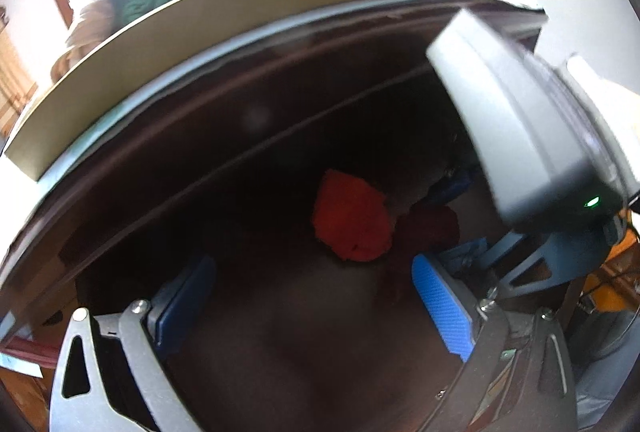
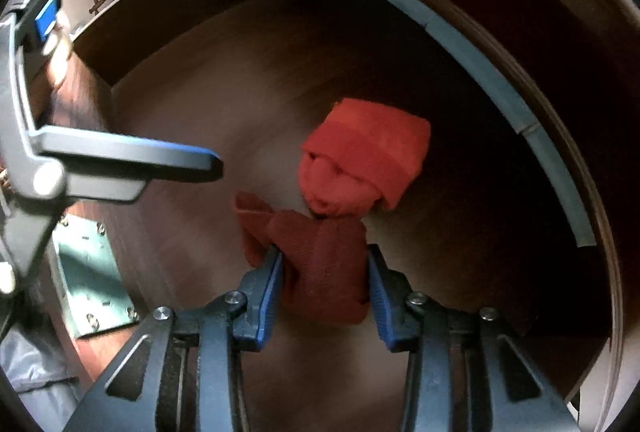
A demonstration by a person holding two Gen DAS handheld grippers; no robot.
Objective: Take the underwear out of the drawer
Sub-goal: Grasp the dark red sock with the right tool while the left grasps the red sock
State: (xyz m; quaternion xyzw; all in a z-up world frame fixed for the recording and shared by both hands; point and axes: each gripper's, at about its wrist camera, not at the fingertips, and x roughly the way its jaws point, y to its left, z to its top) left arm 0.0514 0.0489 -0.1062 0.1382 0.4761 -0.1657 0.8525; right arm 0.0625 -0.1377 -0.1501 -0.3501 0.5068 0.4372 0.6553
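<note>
right claw (image 2: 324, 282) clamped on dark red underwear (image 2: 320, 264), both pads pressing fabric, bundle sits on drawer (image 2: 460, 43) floor near middle. orange rolled piece (image 2: 364, 155) just behind, touching it, toward far wall. left claw (image 1: 304, 308) hangs open over drawer, holds nothing. so grab step looks done imo. next: lift straight up over drawer rim, don't drag orange one along.
</note>
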